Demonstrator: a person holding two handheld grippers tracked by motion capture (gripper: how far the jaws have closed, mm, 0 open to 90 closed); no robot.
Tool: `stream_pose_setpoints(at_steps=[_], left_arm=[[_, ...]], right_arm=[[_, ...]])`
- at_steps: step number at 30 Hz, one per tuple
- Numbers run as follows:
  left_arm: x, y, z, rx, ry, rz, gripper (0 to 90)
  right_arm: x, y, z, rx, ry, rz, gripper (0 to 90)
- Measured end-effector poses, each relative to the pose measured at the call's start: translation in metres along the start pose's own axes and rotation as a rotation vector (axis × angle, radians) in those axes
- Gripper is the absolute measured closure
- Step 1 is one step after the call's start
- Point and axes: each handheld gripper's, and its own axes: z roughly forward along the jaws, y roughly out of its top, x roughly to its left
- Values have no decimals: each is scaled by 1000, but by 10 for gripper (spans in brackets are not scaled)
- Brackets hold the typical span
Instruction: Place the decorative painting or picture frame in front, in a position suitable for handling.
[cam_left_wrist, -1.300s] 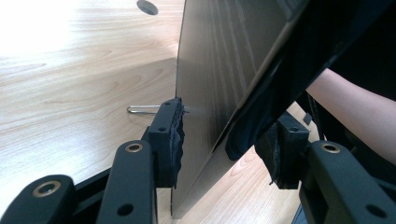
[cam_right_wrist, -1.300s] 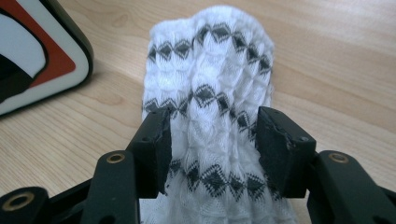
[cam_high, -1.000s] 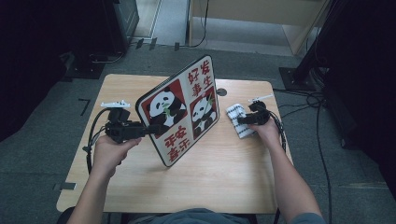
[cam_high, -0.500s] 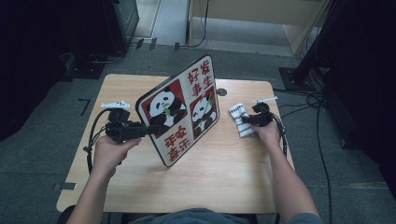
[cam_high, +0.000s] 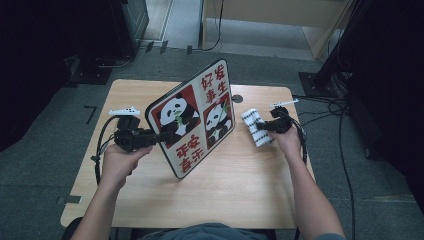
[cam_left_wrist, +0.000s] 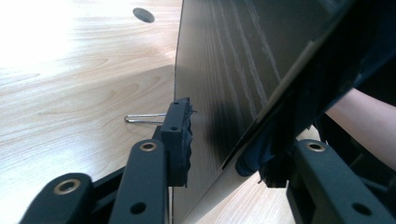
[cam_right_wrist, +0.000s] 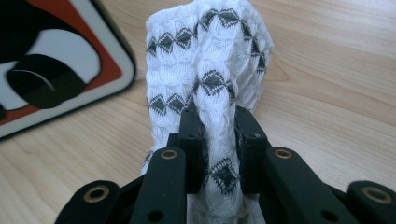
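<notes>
The right gripper (cam_high: 261, 126) has just squeezed its jaws tight on the white cloth (cam_high: 255, 127) with black diamond shapes. In the right gripper view a fold of the cloth (cam_right_wrist: 210, 79) sits pinched between the two black jaws, and the rest puffs up above them. The cloth lies on the wooden table (cam_high: 240, 190), just to the right of the panda board (cam_high: 195, 117). Its long side runs away from the person.

The left gripper (cam_high: 167, 136) holds the panda board by its left edge. Its jaws have just been closing, one on the back and one on the picture side. The board (cam_left_wrist: 224, 70) stands tilted on its lower edge, with the pandas facing up. Its long side runs from near the person to the far right.

A small dark hole (cam_high: 237, 98) in the table sits just behind the board. A thin metal wire (cam_left_wrist: 142, 118) lies on the table behind the board.
</notes>
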Motion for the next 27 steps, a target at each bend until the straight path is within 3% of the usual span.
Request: stream_pose_setpoints(at_steps=[14,27], left_arm=[[0,0,1,-11,10,9,738],[-3,-1,-4,-2,26,19,755]], right_arm=[[31,10,-23,-30,61,-63,761],[46,13,-40,-59,77,-94,762]])
